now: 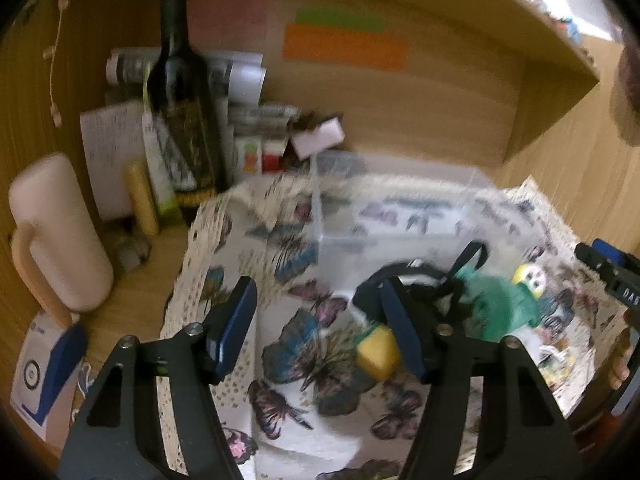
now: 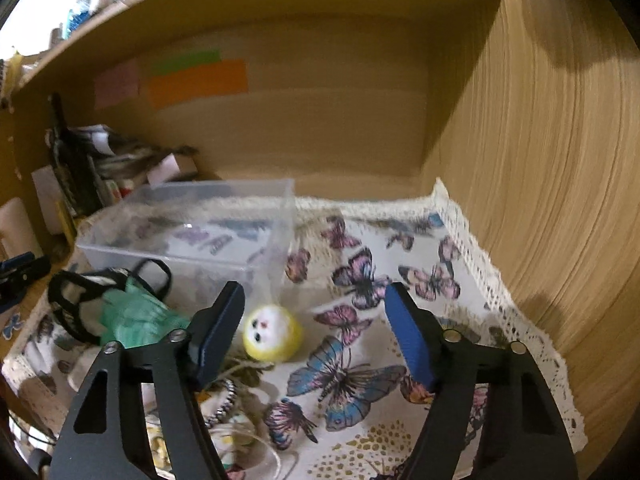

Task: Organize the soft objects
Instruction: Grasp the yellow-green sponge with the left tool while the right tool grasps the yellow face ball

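We hold both grippers, left point(image 1: 320, 324) and right point(image 2: 316, 332), spread wide and empty before the clear plastic box point(image 2: 192, 236), fuzzy round-headed green toy point(image 2: 272, 332) just in front.

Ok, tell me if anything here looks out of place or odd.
The clear plastic bin looks empty, while the soft things, a green fabric piece and a yellow-and-white doll head, lie loose on the butterfly cloth beside it.
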`<state>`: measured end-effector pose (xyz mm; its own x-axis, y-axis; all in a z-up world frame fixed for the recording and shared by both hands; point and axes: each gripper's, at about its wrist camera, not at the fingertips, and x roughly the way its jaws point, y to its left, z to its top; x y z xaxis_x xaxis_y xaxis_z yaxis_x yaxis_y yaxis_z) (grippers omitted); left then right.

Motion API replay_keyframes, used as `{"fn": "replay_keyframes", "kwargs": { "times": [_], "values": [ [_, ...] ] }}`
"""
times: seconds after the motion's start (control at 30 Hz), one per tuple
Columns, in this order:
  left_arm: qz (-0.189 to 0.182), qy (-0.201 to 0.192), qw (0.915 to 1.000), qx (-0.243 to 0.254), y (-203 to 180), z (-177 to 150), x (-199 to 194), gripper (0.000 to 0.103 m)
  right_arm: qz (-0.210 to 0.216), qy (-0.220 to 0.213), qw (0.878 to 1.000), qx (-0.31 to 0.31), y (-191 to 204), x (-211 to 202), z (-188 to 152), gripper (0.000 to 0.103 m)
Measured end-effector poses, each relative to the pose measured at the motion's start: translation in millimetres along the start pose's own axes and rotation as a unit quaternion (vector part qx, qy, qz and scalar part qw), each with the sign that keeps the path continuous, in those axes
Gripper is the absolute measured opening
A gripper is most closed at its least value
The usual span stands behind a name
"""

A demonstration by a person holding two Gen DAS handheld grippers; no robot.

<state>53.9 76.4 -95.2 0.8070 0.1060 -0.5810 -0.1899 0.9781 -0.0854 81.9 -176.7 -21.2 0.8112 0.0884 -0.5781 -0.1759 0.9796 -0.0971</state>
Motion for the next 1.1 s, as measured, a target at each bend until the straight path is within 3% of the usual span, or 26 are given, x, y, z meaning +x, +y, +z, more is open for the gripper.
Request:
{"fn": "replay_keyframes", "kwargs": {
  "times": [0.33,0.7,0.97,1.0,1.03,1.1],
  "values": [
    [-0.004,0.074,0.9971,-0.020,18.5,-29.3,21.9,0.063,0.014,0.044,0.999,0.013,0.2,26.6,-6.0,0.069],
    [-0.057,0.070,0.9955,0.027,-15.5,-32.4,12.4,0.063,0.052,0.076,0.995,0.023,7.7,43.4,-10.9,0.069],
    [-0.063,0.117,0.9904,0.037,-34.7,-28.7,40.5,0.063,0.060,0.111,0.992,0.003,19.3,62.4,-17.4,0.069],
    [-0.064,0.118,0.9902,0.039,-35.1,-28.0,41.4,0.063,0.062,0.121,0.991,0.000,20.2,66.8,-18.7,0.066],
    [-0.065,0.120,0.9900,0.037,-35.4,-27.6,41.9,0.063,0.062,0.129,0.990,-0.002,20.9,70.1,-19.8,0.056],
    [-0.071,0.128,0.9887,0.033,-36.4,-27.1,45.8,0.063,0.066,0.131,0.989,-0.008,21.9,71.1,-20.7,0.045]
  ]
}}
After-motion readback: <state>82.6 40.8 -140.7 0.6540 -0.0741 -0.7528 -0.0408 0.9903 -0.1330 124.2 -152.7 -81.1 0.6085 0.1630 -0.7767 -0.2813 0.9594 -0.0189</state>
